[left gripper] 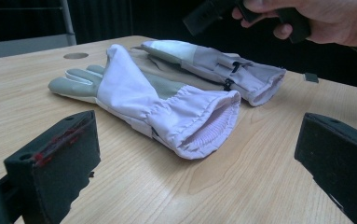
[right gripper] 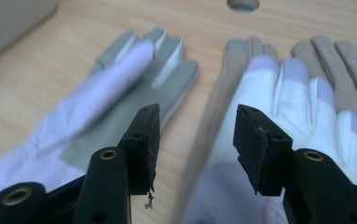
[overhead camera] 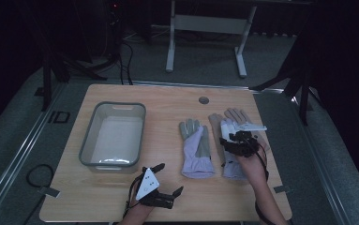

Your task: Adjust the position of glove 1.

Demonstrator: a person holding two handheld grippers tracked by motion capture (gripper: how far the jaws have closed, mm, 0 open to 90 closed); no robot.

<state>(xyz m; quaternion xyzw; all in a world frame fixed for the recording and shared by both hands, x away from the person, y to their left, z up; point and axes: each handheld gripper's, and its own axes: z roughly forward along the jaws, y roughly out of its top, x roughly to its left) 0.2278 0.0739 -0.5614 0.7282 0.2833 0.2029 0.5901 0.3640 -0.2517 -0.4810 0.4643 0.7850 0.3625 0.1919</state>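
Observation:
Two lilac gloves lie side by side on the wooden table (overhead camera: 168, 108). The left glove (overhead camera: 197, 150) (left gripper: 134, 93) (right gripper: 120, 93) has a grey palm. The right glove (overhead camera: 228, 127) (left gripper: 213, 63) (right gripper: 288, 93) is white and lilac and rests on tan glove fabric (overhead camera: 237, 114) (right gripper: 339, 56). My right gripper (overhead camera: 229, 138) (right gripper: 197, 112) hovers over the right glove's left edge, open, with nothing between its pads. My left gripper (overhead camera: 171, 177) (left gripper: 195, 135) rests near the table's front edge, open wide, facing the left glove's cuff.
A grey plastic bin (overhead camera: 89, 136) (right gripper: 13, 18) stands on the left half of the table. A round cable hole (overhead camera: 204, 100) (left gripper: 76, 55) sits near the far edge. The table's edges are close behind the gloves on the right.

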